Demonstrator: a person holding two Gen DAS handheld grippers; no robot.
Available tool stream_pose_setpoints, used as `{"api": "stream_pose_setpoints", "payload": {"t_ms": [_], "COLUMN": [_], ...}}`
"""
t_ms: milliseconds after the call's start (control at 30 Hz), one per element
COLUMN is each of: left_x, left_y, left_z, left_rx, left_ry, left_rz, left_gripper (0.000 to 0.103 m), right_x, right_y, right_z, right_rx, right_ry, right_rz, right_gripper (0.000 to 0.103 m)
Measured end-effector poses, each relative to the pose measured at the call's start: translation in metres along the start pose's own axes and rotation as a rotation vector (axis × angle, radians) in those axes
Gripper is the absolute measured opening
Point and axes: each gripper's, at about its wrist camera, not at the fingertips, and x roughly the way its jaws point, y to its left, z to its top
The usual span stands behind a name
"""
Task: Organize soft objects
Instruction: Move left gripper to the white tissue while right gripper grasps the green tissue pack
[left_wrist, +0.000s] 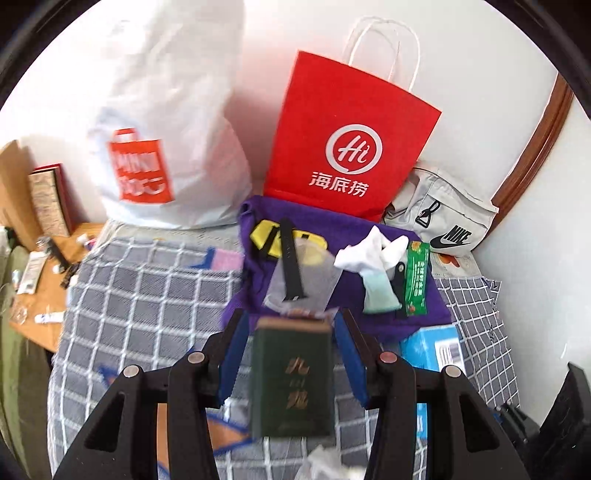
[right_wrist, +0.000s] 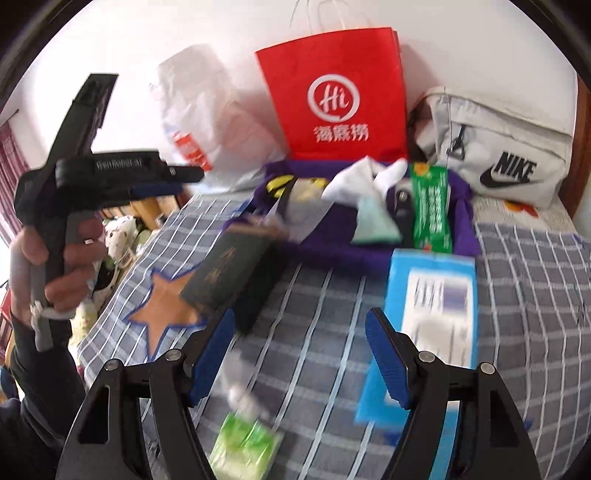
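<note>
A purple cloth (left_wrist: 376, 321) (right_wrist: 332, 247) lies on the checked bed, bearing white socks (left_wrist: 369, 251) (right_wrist: 362, 181), a mint sock (left_wrist: 378, 295), a black strap in a clear pouch (left_wrist: 291, 273) and a green packet (left_wrist: 416, 280) (right_wrist: 432, 206). A dark green box (left_wrist: 291, 376) (right_wrist: 229, 277) lies on the bed between the open fingers of my left gripper (left_wrist: 291, 350), not clamped. My right gripper (right_wrist: 299, 354) is open and empty over the bed. The left gripper's body shows in the right wrist view, held high in a hand (right_wrist: 70, 221).
A red paper bag (left_wrist: 347, 140) (right_wrist: 340, 96), a white plastic bag (left_wrist: 166, 129) and a grey Nike bag (left_wrist: 443, 218) (right_wrist: 502, 147) stand against the wall. A blue box (right_wrist: 428, 325) and a green tissue pack (right_wrist: 243, 446) lie on the bed. A wooden desk (left_wrist: 44, 291) is left.
</note>
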Motion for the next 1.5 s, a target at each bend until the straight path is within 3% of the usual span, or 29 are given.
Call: {"api": "stream_pose_setpoints", "payload": {"t_ms": [133,200,567,833,933,1033,1100,1133,1267,1500], "left_x": [-0.019,-0.025,-0.024,-0.023,-0.022,-0.018,-0.013,-0.010,0.007,0.030], "left_y": [0.010,0.015,0.030,0.035,0.034,0.032,0.032,0.031,0.022,-0.001], "left_z": [-0.026,-0.041,-0.112,-0.135,-0.140,-0.145,-0.149,-0.150,-0.160,-0.169], "left_rx": [-0.016,-0.018,-0.024,-0.036,-0.032,-0.031,-0.038,-0.040,-0.035,-0.040], "left_ry": [-0.009,-0.006,0.053,0.074,0.078,0.089,0.104,0.112,0.158,0.191], "left_rz": [0.020,0.033,0.005,-0.008,-0.010,-0.010,-0.016,-0.019,-0.031,-0.103], "left_gripper": [0.051,0.052,0.055,0.055,0.055,0.055,0.055,0.055,0.055,0.061], "right_x": [-0.004,-0.002,0.020,0.050,0.051,0.049,0.046,0.044,0.033,0.004], "right_y": [0.008,0.009,0.033,0.050,0.055,0.053,0.051,0.048,0.034,0.002], "right_z": [-0.031,-0.047,-0.102,-0.121,-0.124,-0.128,-0.130,-0.130,-0.134,-0.146], "right_rx": [0.027,0.053,0.082,0.057,0.041,0.044,0.030,0.020,0.029,0.019], "right_ry": [0.035,0.057,0.137,0.189,0.145,0.112,0.107,0.107,0.110,0.059], "right_rz": [0.001,-0.011,-0.029,-0.074,-0.107,-0.119,-0.146,-0.148,-0.120,-0.208], "right_gripper": [0.076,0.082,0.084,0.084,0.084,0.073,0.056,0.053,0.052,0.052]}}
